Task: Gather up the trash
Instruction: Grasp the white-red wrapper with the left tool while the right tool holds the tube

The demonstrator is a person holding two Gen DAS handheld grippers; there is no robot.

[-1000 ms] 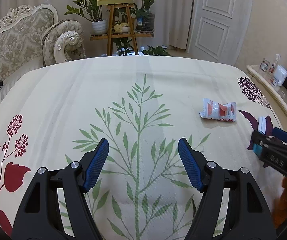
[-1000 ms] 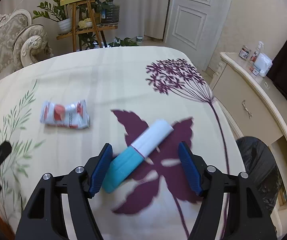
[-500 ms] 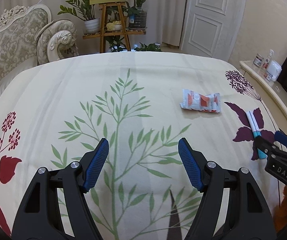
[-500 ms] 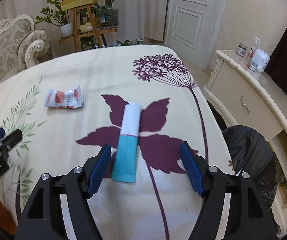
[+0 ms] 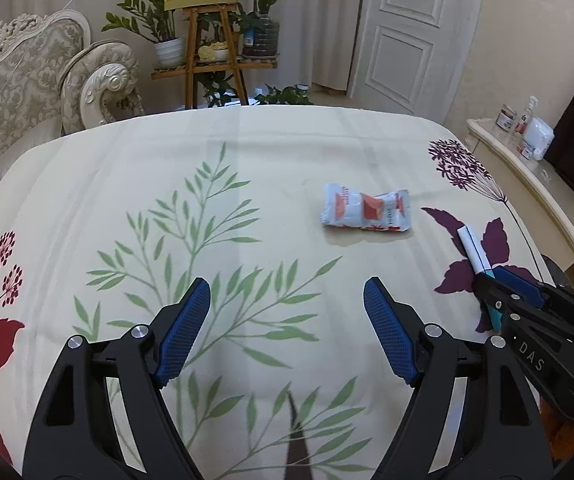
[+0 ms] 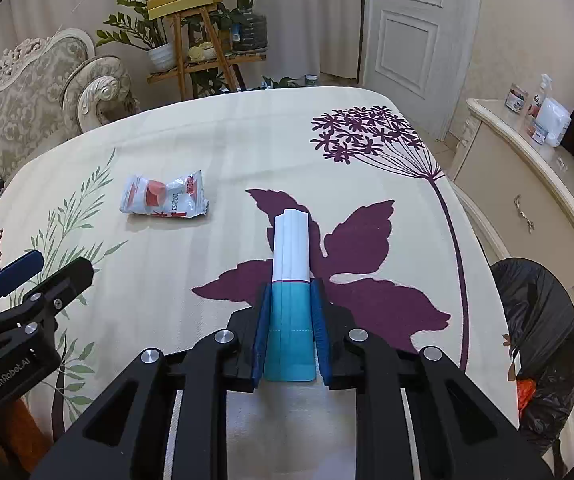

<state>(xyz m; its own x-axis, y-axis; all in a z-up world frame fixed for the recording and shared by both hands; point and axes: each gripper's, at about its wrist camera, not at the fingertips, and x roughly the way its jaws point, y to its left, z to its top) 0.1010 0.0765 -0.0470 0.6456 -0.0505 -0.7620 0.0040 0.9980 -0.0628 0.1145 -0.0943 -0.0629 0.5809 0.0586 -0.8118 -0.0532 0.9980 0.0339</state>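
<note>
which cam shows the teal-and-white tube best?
Right wrist: the teal-and-white tube fills centre frame, clamped between the right tongs. Left wrist shows only its white end at the edge, teal part mostly hidden by those tongs.

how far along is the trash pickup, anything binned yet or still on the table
Nothing visibly binned yet. In hand: the right gripper is shut on the teal and white tube. Left to do: drop it, probably into the black trash bag beside the table, then fetch the snack wrapper; the left gripper is open and empty.
</note>
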